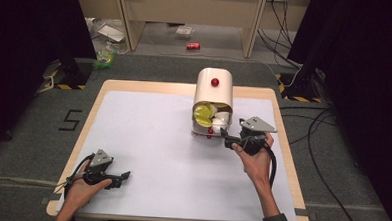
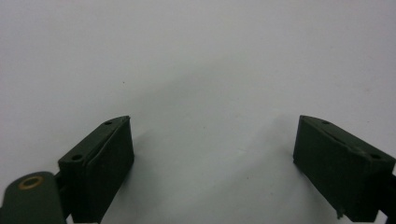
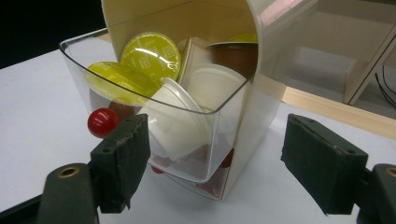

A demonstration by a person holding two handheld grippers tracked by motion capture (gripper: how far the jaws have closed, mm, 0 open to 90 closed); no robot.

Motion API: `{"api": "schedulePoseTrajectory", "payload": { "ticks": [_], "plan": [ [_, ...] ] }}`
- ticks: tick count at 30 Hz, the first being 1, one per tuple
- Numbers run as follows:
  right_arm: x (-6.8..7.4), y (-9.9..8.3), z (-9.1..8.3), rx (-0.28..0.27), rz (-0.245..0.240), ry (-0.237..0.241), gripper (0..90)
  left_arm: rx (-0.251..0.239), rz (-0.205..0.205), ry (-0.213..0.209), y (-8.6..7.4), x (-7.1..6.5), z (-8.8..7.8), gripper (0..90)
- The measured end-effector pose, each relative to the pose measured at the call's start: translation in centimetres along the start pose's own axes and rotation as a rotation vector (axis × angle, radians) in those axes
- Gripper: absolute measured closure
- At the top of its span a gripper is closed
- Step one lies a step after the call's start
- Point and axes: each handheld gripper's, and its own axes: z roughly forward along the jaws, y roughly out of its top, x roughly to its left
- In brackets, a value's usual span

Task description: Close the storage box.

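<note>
Where smooth round capsules [image 3: 180, 105] fill it, clear plastic drawer [image 3: 140, 116].

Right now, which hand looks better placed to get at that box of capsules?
The right. Its gripper sits open beside the capsule box, the clear drawer just ahead of its jaws. The left gripper rests far off at the near edge, over bare table.

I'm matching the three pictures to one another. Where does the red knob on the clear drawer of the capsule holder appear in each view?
High view: the red knob sits right of centre, on the clear drawer front, left of the right gripper.
Left gripper view: it faces bare white table surface, away from the knob.
Right gripper view: left of centre, above the near jaw.
Shared landmark: the yellow-lidded capsule.
</note>
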Motion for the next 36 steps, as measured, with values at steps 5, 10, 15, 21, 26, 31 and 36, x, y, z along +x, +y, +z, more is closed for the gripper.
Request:
{"api": "schedulePoseTrajectory", "payload": {
  "ticks": [5,10,15,21,26,31,36],
  "plan": [
    [-0.1,0.1,0.2,-0.002,0.0,-0.006,24.2,0.0,0.0,0.0,0.0,0.0,0.0,11.5],
    [-0.2,0.3,0.4,-0.002,0.007,-0.012,24.2,0.0,0.0,0.0,0.0,0.0,0.0,11.5],
    [-0.2,0.5,0.5,-0.016,0.005,-0.011,24.2,0.0,0.0,0.0,0.0,0.0,0.0,11.5],
    [-0.4,0.6,0.7,-0.014,0.014,-0.011,23.9,0.0,0.0,0.0,0.0,0.0,0.0,11.5],
    [-0.4,0.6,0.8,-0.014,0.015,-0.013,23.9,-0.001,0.0,0.0,0.0,0.0,0.0,11.5],
    [-0.5,0.7,1.0,-0.014,0.016,-0.017,24.1,0.0,0.0,0.0,0.0,0.0,0.0,11.5],
    [-0.6,0.8,1.1,-0.014,0.02,-0.019,24.2,0.0,0.0,0.0,0.0,0.0,0.0,11.5]
  ]
}}
